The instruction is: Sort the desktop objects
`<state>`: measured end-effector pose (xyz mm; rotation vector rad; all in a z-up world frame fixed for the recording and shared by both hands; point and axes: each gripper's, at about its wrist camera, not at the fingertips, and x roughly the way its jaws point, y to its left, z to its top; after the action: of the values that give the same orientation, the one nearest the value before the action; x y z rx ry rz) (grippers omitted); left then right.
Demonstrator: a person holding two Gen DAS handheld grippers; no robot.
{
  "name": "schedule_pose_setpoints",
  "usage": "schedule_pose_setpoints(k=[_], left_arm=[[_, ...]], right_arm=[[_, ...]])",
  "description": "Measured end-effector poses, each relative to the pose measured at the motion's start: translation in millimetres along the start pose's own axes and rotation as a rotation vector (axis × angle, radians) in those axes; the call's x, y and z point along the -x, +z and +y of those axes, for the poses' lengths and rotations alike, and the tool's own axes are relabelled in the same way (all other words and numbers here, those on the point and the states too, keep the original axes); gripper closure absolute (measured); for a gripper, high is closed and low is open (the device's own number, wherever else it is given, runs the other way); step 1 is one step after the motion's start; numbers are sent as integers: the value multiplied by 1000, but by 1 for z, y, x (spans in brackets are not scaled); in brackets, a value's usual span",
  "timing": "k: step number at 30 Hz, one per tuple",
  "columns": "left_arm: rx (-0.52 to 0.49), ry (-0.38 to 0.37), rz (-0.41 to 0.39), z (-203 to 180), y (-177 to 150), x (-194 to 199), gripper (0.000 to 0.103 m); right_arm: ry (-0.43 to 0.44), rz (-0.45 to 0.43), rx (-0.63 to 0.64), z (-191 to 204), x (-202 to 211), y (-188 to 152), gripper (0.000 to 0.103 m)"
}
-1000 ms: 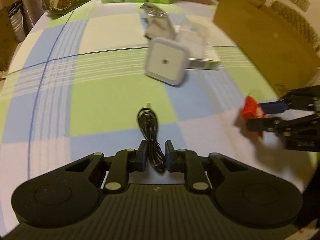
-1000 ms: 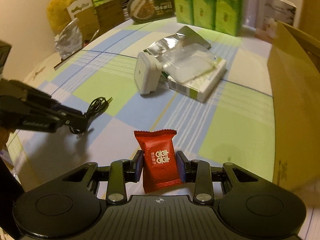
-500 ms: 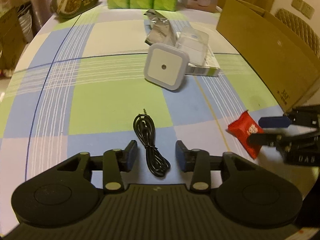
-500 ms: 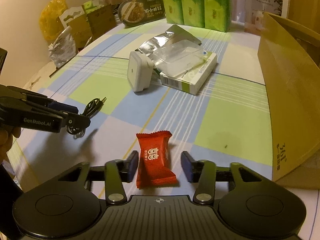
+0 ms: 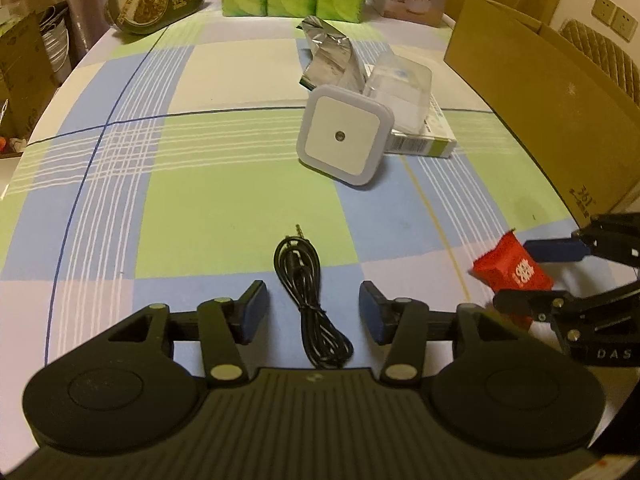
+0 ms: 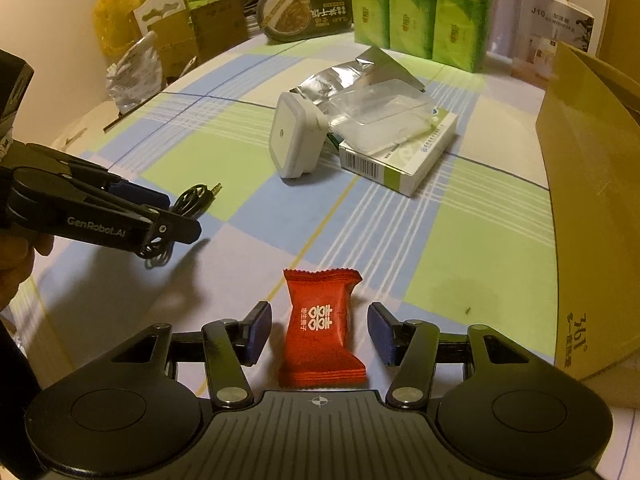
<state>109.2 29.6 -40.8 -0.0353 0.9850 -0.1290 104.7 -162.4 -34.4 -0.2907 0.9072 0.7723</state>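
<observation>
The near end of the black cable (image 5: 308, 300) ran out of sight under the body of the left tongs (image 5: 313, 312); from the right wrist, one arm of those tongs covered most of its coil. The red sweet packet (image 6: 322, 330) lost its near edge behind the right tongs (image 6: 320, 334), and from the left wrist a finger (image 5: 554, 250) of the right tongs overlapped it. Right of both tongs, the cardboard box (image 6: 588, 184) was cut off by the frame. The barcode print on the white carton (image 6: 400, 156) was too small to read.
</observation>
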Motion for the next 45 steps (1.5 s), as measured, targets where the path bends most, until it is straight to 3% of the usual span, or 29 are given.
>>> schedule_pose_setpoints(k=[3, 7, 9, 26, 29, 30, 31, 45], left_arm=[[-15, 9, 0, -2, 0, -2, 62], [-53, 42, 5, -5, -1, -1, 86], [-49, 38, 10, -3, -1, -1, 90], [-82, -10, -19, -13, 0, 7, 91], [-91, -19, -16, -15, 0, 6, 91], [-93, -22, -14, -16, -1, 5, 91], [-96, -24, -12, -17, -1, 5, 92], [-125, -71, -63, -44, 20, 19, 92]], right_arm=[[0, 1, 0, 0, 0, 1, 52], [6, -6, 4, 0, 0, 1, 52], [5, -6, 7, 0, 0, 1, 52], [-27, 12, 38, 5, -6, 0, 53], [-38, 23, 47, 8, -8, 1, 62], [-41, 24, 49, 8, -8, 1, 74], [-40, 26, 46, 8, -8, 2, 75], [-78, -132, -12, -4, 22, 18, 76]])
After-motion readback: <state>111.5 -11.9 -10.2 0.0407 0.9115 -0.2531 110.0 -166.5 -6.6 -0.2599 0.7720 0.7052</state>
